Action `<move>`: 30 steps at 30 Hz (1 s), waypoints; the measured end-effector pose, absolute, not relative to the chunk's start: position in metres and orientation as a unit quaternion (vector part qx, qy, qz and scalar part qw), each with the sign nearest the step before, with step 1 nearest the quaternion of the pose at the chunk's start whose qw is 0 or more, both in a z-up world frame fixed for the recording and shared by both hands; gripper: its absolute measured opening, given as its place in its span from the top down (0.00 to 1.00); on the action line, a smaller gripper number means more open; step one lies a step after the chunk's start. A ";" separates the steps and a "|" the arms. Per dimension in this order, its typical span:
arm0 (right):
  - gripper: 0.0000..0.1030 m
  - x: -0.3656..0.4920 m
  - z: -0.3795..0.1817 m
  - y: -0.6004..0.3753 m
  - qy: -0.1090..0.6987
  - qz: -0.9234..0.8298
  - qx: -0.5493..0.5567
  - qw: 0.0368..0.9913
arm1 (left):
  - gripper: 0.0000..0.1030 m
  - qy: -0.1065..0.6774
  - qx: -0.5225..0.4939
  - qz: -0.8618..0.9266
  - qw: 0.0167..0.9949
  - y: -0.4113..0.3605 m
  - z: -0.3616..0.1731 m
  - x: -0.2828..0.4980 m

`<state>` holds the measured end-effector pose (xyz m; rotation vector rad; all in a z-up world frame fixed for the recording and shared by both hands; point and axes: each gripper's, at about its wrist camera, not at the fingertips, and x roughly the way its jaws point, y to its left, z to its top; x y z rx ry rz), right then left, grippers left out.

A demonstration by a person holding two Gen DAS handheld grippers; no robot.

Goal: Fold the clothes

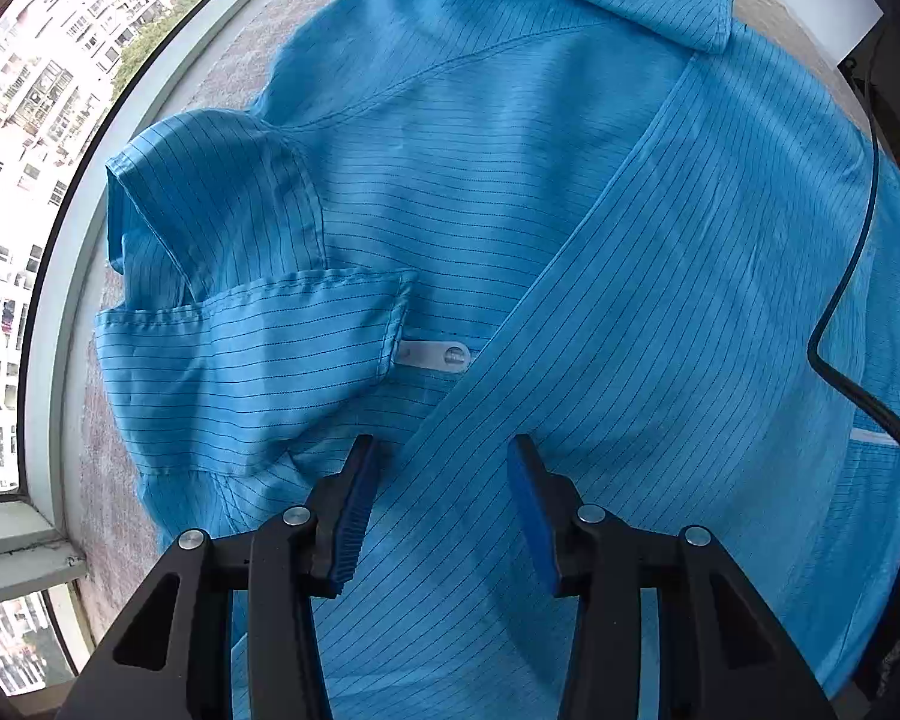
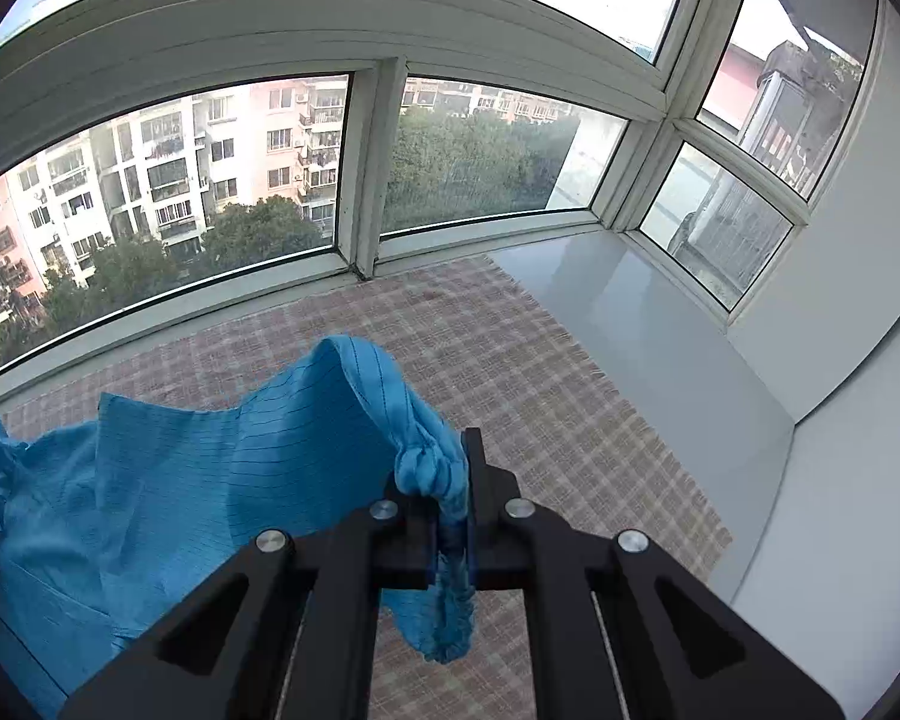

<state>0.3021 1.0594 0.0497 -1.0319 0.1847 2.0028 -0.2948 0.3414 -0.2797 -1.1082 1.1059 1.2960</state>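
A blue pinstriped jacket (image 1: 510, 192) lies spread on a checked mat on a window ledge, collar at the far end, one sleeve folded across its body and a white tab (image 1: 435, 354) near the middle. My left gripper (image 1: 441, 456) is open and hovers just above the folded sleeve, holding nothing. In the right wrist view my right gripper (image 2: 453, 480) is shut on a bunched sleeve cuff of the jacket (image 2: 258, 468) and holds it lifted above the mat, the cloth stretched up from the left.
The checked mat (image 2: 510, 348) covers the ledge beside the windows (image 2: 210, 180). A bare white sill (image 2: 630, 312) and wall corner lie to the right. A black cable (image 1: 858, 312) runs over the jacket's right side.
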 end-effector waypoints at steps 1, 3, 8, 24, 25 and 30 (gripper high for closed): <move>0.94 0.303 0.049 1.061 0.074 0.800 -0.414 0.429 | 0.88 0.450 -0.472 0.545 0.526 0.340 -0.278 -0.299; 0.94 0.303 0.044 1.063 0.073 0.798 -0.417 0.428 | 1.00 0.429 -0.486 0.552 0.525 0.336 -0.275 -0.306; 0.94 0.302 0.032 1.064 0.076 0.797 -0.425 0.421 | 1.00 0.400 -0.496 0.592 0.493 0.313 -0.265 -0.320; 0.94 0.289 0.008 1.024 0.071 0.823 -0.445 0.346 | 0.53 0.406 -0.414 0.564 0.587 0.446 -0.225 -0.227; 0.94 0.288 0.004 1.023 0.070 0.821 -0.451 0.343 | 0.53 0.405 -0.412 0.550 0.603 0.466 -0.228 -0.216; 0.94 0.286 -0.027 1.021 0.075 0.806 -0.491 0.321 | 0.53 0.433 -0.391 0.492 0.646 0.529 -0.247 -0.157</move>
